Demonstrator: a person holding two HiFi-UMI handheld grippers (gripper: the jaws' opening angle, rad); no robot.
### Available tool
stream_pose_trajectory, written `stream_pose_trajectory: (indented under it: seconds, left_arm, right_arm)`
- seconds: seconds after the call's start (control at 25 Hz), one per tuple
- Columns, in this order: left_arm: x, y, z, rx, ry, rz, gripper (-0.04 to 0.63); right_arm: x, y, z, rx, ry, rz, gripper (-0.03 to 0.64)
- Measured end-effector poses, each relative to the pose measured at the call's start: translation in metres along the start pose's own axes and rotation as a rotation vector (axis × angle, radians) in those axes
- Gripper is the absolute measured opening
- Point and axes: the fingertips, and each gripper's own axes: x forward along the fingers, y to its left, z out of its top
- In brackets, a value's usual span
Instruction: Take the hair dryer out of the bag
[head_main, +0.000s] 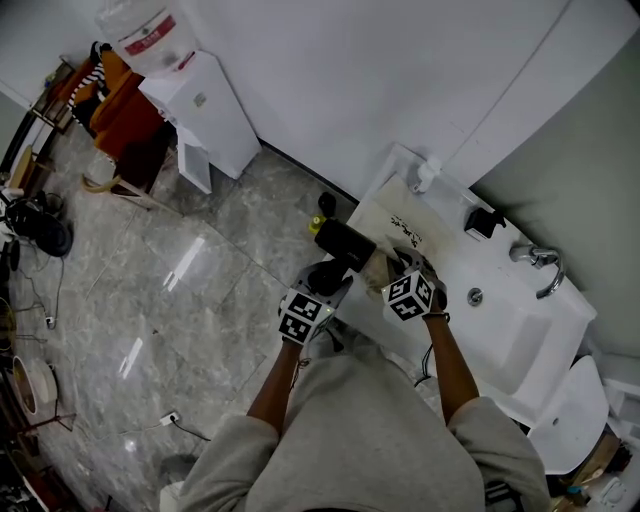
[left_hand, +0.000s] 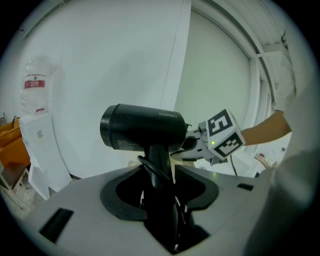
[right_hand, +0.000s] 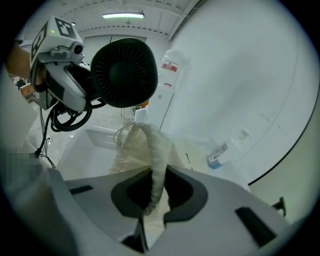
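Note:
My left gripper (head_main: 334, 270) is shut on the handle of the black hair dryer (head_main: 345, 243), which is raised over the left end of the white counter (head_main: 440, 215). In the left gripper view the hair dryer (left_hand: 142, 127) stands upright, its handle and coiled cord wedged between the jaws of the left gripper (left_hand: 160, 176). My right gripper (head_main: 396, 264) is shut on the rolled rim of the cream cloth bag (head_main: 384, 268). The right gripper view shows that bag (right_hand: 137, 150) hanging slack below the dryer's round rear grille (right_hand: 124, 73), its rim pinched in the right gripper (right_hand: 153, 189).
A sink basin (head_main: 500, 320) with a chrome faucet (head_main: 540, 265) lies to the right, a soap bottle (head_main: 428, 172) at the counter's back. A water dispenser (head_main: 200, 110) stands at the wall on the left. A toilet (head_main: 575, 415) is at lower right, cables (head_main: 40, 225) on the floor.

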Motion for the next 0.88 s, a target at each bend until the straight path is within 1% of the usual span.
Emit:
stream_pose_trajectory:
  seconds: [0.12,0.2,0.36,0.48,0.64,0.76,0.88]
  left_arm:
    - [0.005,0.004,0.013,-0.016,-0.051,0.0,0.187]
    - [0.007,0.005,0.022,-0.009,-0.069,-0.001,0.186]
    - [0.013,0.01,0.038,0.008,-0.098,-0.003,0.184]
    - [0.017,0.01,0.05,0.001,-0.131,-0.013,0.183]
    - [0.023,0.008,0.066,0.011,-0.161,-0.03,0.183]
    - [0.027,0.004,0.077,0.021,-0.181,-0.042,0.183]
    - [0.028,0.0,0.088,0.03,-0.205,-0.054,0.183]
  right_arm:
    - [-0.001,0.004,-0.002,0.021,-0.012,0.022,0.06]
    - [-0.002,0.007,-0.003,0.042,-0.023,0.042,0.088]
    - [-0.007,0.009,-0.005,0.116,-0.048,0.072,0.182]
    - [-0.015,0.006,-0.006,0.201,-0.084,0.08,0.193]
    - [-0.036,-0.004,-0.001,0.316,-0.155,0.069,0.189]
    - [-0.054,-0.016,0.001,0.39,-0.22,0.031,0.177]
    - [-0.075,-0.032,0.001,0.471,-0.279,-0.021,0.142]
